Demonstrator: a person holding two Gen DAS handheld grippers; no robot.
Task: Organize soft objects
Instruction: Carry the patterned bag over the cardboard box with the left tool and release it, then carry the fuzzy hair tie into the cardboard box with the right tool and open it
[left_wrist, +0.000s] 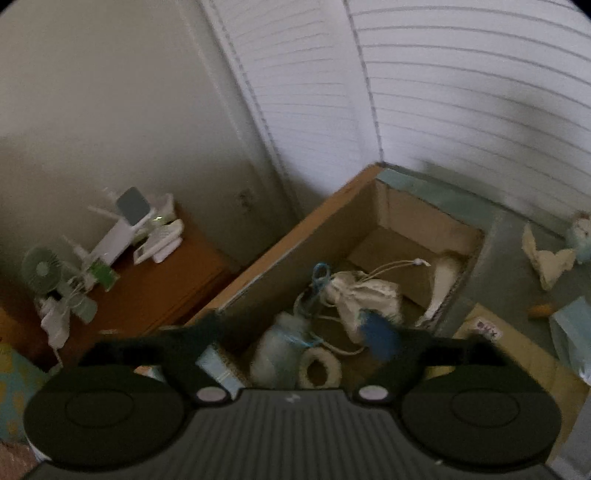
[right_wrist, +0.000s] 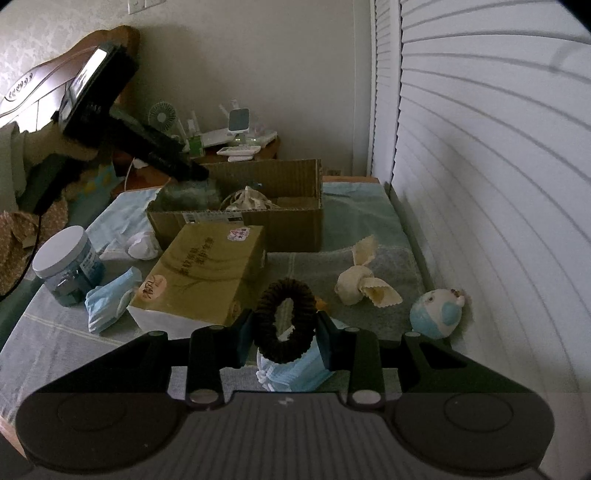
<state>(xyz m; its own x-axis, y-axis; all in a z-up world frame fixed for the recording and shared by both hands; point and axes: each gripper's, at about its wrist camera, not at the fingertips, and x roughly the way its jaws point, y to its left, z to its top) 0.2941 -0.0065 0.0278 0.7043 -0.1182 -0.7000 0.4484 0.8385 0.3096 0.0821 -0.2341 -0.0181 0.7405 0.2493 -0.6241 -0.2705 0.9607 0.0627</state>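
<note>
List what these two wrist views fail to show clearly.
- Left gripper: left wrist view, fingertips motion-blurred, so whether anything is held is unclear.
- Cardboard box: right wrist view, its near wall hides most contents.
- Blue masks: right wrist view, partly covered by the dark scrunchie held in the right gripper.

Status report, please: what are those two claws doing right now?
Right gripper shut on dark scrunchie. Left gripper open over cardboard box. Nothing blocking.
</note>
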